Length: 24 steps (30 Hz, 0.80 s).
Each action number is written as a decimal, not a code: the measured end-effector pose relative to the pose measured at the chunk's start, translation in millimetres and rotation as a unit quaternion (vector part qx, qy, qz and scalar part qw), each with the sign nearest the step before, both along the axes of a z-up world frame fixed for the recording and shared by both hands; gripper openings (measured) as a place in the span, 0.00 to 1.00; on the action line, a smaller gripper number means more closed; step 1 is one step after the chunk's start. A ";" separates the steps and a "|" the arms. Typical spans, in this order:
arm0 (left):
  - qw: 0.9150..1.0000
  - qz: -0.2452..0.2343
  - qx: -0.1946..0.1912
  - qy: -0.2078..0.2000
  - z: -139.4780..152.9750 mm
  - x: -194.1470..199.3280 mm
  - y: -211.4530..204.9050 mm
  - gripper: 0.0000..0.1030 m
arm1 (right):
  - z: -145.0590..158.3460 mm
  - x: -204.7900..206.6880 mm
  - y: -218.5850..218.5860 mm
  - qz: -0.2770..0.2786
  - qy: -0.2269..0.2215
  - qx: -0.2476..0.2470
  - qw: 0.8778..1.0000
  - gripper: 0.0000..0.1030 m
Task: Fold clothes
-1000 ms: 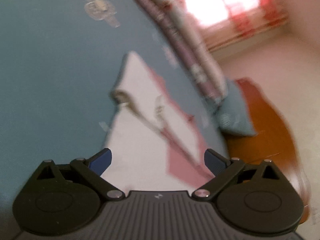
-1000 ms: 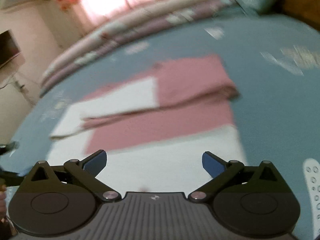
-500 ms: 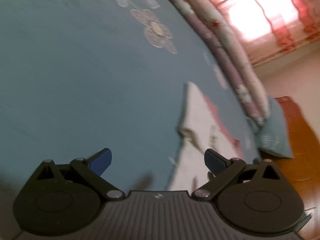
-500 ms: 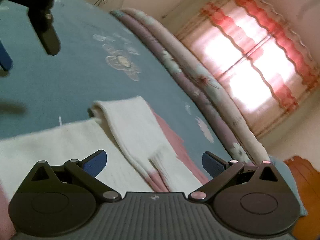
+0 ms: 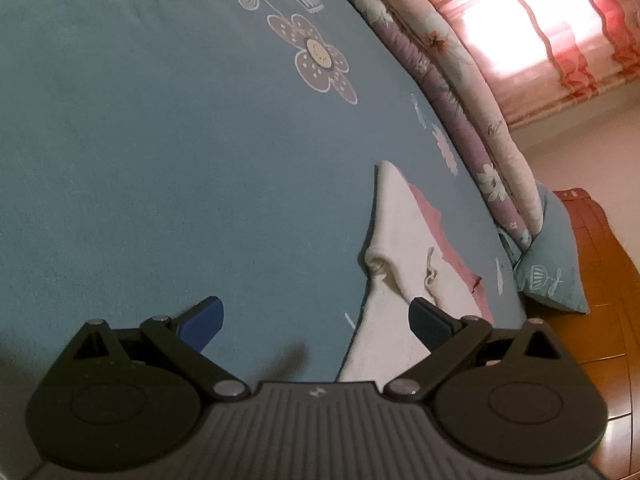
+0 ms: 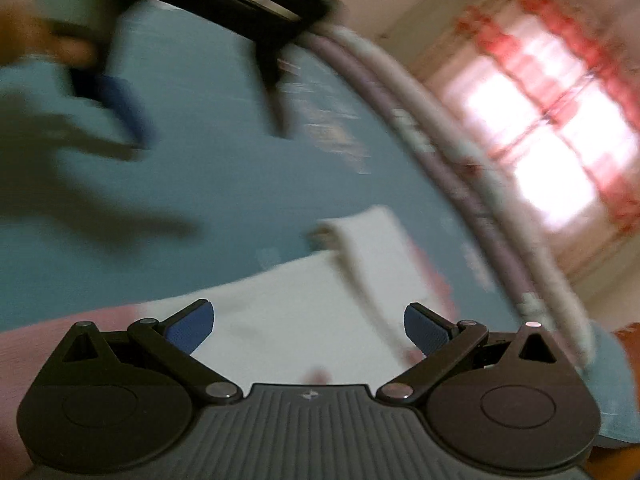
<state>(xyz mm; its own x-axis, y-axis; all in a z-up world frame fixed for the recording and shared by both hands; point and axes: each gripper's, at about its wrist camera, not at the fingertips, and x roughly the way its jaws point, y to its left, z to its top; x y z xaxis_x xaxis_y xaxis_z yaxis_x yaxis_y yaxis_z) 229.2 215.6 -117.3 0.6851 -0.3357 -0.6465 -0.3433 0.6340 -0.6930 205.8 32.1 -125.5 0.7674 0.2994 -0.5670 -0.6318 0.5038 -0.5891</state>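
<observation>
- Bed [image 5: 168, 168]: blue sheet with flower print is seen filling most of both views; rolled quilt [image 5: 452, 92] along the far edge, pillow [image 5: 556, 276] at the corner.
- Garment [image 5: 396, 280]: white-and-pink top, laid flat on the sheet near the pillow corner, sleeves already folded in over the body. Partly folded is the read; a further fold across the body is probably still owed.
- Change: a second ago both cameras were centred low over the garment; now it has slid to the right edge of the left view and the lower middle of the right view. Both tools have been drawn off it and swung aside. Nothing was carried along, so the last fold looks released and a reposition for the next grasp is likely.
- Left gripper [image 5: 316, 322]: held low over bare sheet, just left of the garment's edge, angled along the bed. Jaws spread wide, nothing between them.
- Right gripper [image 6: 308, 330]: over the white panel [image 6: 288, 308], jaws spread, empty. View is heavily motion-blurred, so contact with the cloth cannot be told.
- Dark blurred shape at the top of the right view is probably the left gripper with a hand on it; not certain.
</observation>
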 end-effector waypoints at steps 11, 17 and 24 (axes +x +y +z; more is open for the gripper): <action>1.000 -0.017 0.006 0.013 -3.6 2.8 -13.9 0.96 | 2.8 -88.5 -18.9 0.011 0.081 0.037 0.996 1.00; 0.997 -0.075 -0.013 -0.016 2.5 4.0 -31.9 0.96 | 17.2 -107.2 -33.5 -0.025 0.071 0.079 0.994 1.00; 0.995 -0.094 -0.013 -0.010 1.5 2.5 -41.7 0.96 | 24.6 -62.9 -33.9 -0.085 0.013 0.071 0.994 1.00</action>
